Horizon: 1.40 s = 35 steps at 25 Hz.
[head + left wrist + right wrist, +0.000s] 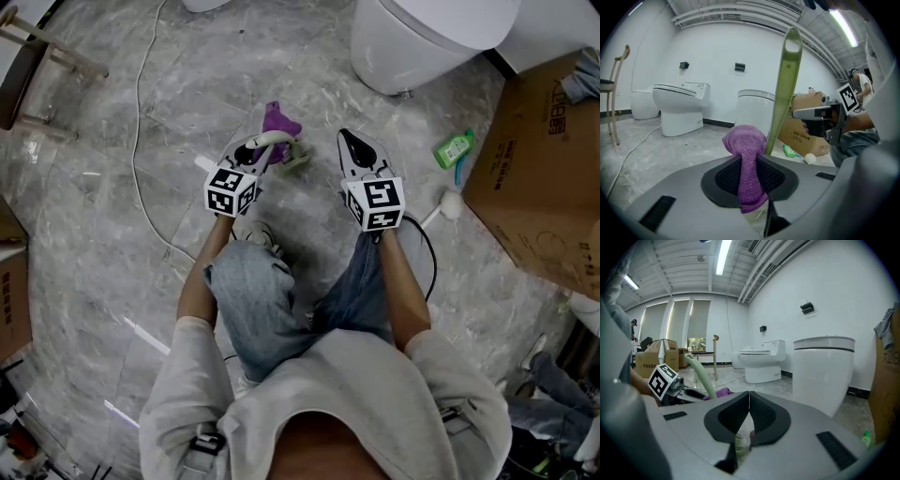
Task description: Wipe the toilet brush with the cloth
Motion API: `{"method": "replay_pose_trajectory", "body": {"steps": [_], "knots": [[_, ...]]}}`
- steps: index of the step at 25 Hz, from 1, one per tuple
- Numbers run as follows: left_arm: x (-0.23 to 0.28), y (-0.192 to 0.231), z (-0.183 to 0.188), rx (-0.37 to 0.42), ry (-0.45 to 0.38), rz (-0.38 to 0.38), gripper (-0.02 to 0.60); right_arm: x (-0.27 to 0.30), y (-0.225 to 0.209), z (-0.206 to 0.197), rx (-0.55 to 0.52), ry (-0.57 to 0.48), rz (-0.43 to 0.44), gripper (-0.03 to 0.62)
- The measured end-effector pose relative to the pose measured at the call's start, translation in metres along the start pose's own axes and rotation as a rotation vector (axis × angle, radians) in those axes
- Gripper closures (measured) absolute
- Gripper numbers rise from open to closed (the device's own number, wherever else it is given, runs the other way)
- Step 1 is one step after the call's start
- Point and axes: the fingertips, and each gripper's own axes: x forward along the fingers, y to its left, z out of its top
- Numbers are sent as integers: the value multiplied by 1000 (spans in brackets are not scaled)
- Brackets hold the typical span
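Purple cloth clamped between left gripper jaws, just beside pale-green toilet brush handle. Right gripper jaws together, empty.

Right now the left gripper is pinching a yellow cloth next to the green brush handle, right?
No: the cloth pinched by the left gripper is purple, not yellow, as the left gripper view shows. It is next to the green brush handle.
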Motion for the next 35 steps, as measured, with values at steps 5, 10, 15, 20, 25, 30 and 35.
{"method": "replay_pose_trajectory", "body": {"steps": [5, 10, 15, 20, 25, 30, 35], "knots": [[-32, 5, 34, 1, -103, 31, 486, 0, -2, 0, 2, -3, 2, 563], [-76, 5, 74, 32, -210, 61, 486, 0, 1, -4, 6, -4, 12, 563], [-110, 3, 113, 63, -309, 77, 486, 1, 6, -3, -4, -4, 23, 563], [-118, 1, 126, 90, -329, 76, 486, -1, 7, -2, -4, -8, 22, 563], [-103, -4, 112, 89, -293, 55, 486, -3, 7, -5, -9, -4, 16, 563], [-77, -6, 99, 87, -252, 24, 486, -3, 2, -8, -6, 4, 5, 563], [-47, -7, 80, 93, -185, -16, 486, -4, -1, -10, -6, 11, -3, 563]]}}
